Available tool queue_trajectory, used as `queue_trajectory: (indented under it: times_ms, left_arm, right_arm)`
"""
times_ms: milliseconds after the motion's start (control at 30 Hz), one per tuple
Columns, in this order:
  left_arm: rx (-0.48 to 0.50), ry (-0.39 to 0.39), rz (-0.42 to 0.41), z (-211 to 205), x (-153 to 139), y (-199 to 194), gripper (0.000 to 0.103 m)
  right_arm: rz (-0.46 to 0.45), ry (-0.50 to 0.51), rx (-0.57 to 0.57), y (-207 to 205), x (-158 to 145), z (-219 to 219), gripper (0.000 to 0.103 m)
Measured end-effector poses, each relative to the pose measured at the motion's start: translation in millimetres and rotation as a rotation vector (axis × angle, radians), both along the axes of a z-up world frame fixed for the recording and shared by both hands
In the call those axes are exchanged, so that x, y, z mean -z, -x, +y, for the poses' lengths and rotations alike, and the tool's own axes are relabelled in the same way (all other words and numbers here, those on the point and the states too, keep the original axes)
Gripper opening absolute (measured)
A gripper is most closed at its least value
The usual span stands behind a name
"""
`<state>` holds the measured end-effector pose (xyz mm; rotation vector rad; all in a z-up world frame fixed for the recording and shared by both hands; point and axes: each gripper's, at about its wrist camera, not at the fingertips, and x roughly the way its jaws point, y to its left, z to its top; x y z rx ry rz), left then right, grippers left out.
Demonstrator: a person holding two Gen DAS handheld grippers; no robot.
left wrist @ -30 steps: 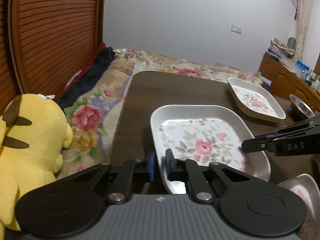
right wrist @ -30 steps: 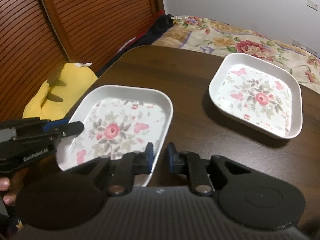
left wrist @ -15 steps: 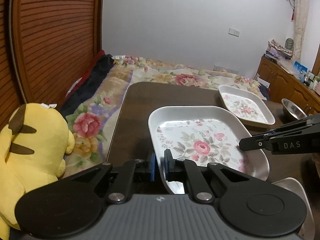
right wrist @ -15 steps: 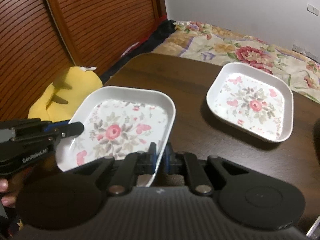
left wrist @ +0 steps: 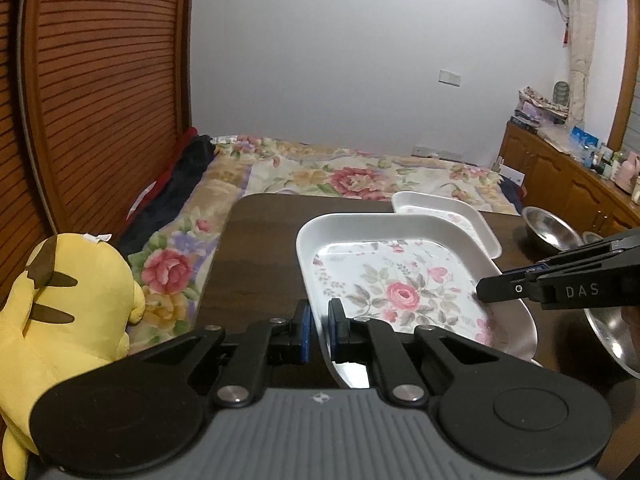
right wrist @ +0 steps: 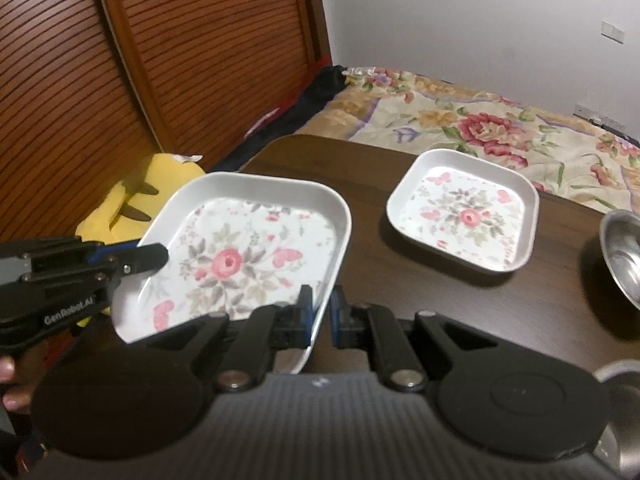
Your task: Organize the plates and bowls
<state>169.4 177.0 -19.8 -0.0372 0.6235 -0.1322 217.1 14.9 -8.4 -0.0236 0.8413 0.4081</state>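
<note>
Floral plate [right wrist: 240, 256] is pinched at two opposite rims and carried clear above the worktop [right wrist: 400, 292]: left gripper [left wrist: 319, 330] has its jaws nearly closed on the near-left rim, right gripper [right wrist: 320, 312] likewise clamped thin on the opposite rim. Plate sits tilted between the two sets of jaws, not level. Ahead of the right jaws, well apart, a second floral plate [right wrist: 464, 212] rests flat on the worktop, probably the stacking target. To the right of the jaws, steel bowl [right wrist: 624, 252] near the worktop edge; another bowl [left wrist: 612, 332] just beside the right gripper's body. Risks: rim grips are shallow, so uneven hand motion could twist the plate out of one pair of jaws; tilt could make it land edge-first and skid the lower plate; a swing right may clip the bowls. Yellow plush toy [left wrist: 64, 304] off the left edge, bed [left wrist: 360, 176] beyond.
</note>
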Motion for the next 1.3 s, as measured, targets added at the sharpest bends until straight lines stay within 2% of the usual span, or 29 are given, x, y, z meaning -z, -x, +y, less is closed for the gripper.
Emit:
queue_trajectory:
  times_ms: [533,933,1133,1300]
  left_arm:
    - [0.042,0.006,-0.021,-37.2,-10.9,54.1,0.010]
    - [0.067,-0.006,-0.005,-53.8,3.9,86.5,0.010]
    - [0.078,-0.011,0.027,-61.5,19.6,91.0,0.011]
    - [0.086,-0.016,0.057,-63.8,32.2,89.3,0.011]
  right_arm:
    - [-0.021,-0.021,0.023,56.0,-5.4,-40.3,0.010]
    - [-0.021,-0.041,0.045,92.9,8.3,-55.4,0.010]
    - [-0.030,-0.023,0.054,107.2,19.6,-58.3,0.010]
    - [-0.009,-0.053,0.063,110.1,31.0,-64.7,0.010]
